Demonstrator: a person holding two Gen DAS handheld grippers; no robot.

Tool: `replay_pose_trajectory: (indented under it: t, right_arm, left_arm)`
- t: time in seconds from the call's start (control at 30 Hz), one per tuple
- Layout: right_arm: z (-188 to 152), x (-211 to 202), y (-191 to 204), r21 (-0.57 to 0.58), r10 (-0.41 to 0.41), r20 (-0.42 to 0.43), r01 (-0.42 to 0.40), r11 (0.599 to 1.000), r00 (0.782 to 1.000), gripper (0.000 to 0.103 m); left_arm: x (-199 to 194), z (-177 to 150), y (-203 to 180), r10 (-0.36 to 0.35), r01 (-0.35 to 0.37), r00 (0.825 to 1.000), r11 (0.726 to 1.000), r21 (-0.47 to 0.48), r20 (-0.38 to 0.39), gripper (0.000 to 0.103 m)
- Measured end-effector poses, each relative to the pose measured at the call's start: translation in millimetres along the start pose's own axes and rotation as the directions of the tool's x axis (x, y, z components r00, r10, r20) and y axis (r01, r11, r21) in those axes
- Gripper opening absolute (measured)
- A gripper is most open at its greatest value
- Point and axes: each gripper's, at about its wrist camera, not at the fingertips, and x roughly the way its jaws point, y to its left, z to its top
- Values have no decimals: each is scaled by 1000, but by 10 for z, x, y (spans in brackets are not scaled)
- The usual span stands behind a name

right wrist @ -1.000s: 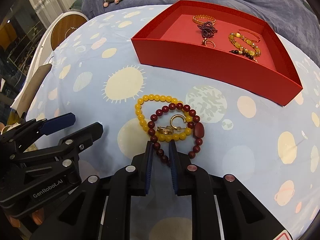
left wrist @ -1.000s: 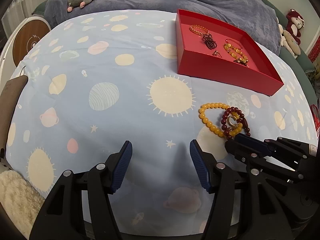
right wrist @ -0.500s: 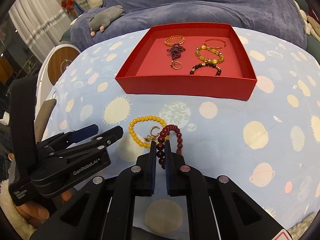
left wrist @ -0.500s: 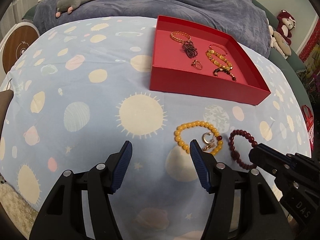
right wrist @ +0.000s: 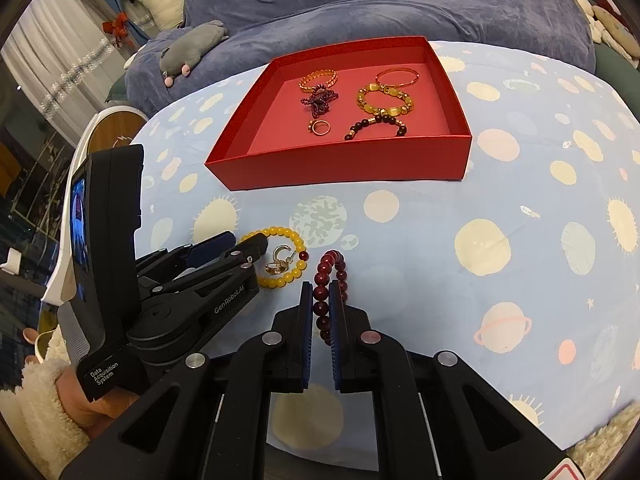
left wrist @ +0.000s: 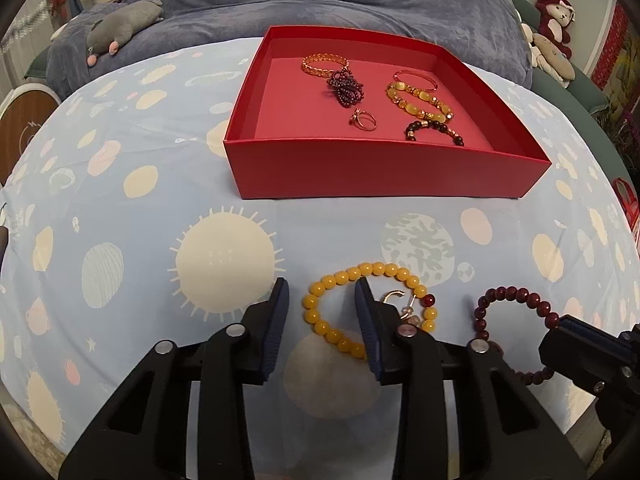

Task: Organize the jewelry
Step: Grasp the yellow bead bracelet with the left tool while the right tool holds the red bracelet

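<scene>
A red tray [left wrist: 384, 170] [right wrist: 344, 164] holds several bracelets and a ring. My right gripper [right wrist: 321, 296] is shut on a dark red bead bracelet [right wrist: 334, 270] [left wrist: 512, 308] and holds it just off the cloth. A yellow bead bracelet [left wrist: 360, 276] [right wrist: 286, 256] lies on the cloth with gold earrings [left wrist: 396, 300] [right wrist: 280, 262] inside its loop. My left gripper [left wrist: 322, 308] is open, its fingers straddling the left side of the yellow bracelet.
The blue planet-print cloth [left wrist: 160, 220] covers a round table. A blue blanket [left wrist: 320, 0] and a grey plush toy [left wrist: 124, 26] lie behind the tray. Plush toys [left wrist: 554, 20] sit at the far right.
My right gripper pulled the dark red bracelet off the yellow one and to the right. My left gripper moved right and forward over the yellow bracelet, narrowing its opening.
</scene>
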Motion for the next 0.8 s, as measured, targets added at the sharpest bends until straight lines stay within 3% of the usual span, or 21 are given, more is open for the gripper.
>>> replay_pose_trajectory:
  t: [0.07,0.1,0.53,0.8]
  right_arm:
    - [3,17,-14,8,3,-3,-3,1000,1000,7]
    - [1,18,-17,10,2,-4,-2,1000,1000,7]
    - [5,-173,-36,19,23,33,-24,1000,999,7]
    - [11,-452,-60,38,31,83,-34,999,996,7]
  left_arm:
    - [2,4,16,3,-3,1000,1000,0,4,10]
    - [3,8,27,-4,4,1000,1000,-3,1,7]
    - [-495,13,-2,-130,131,991,990,-41,46,7]
    - [-876,92,-179,-183,185,980,983,-12,78,7]
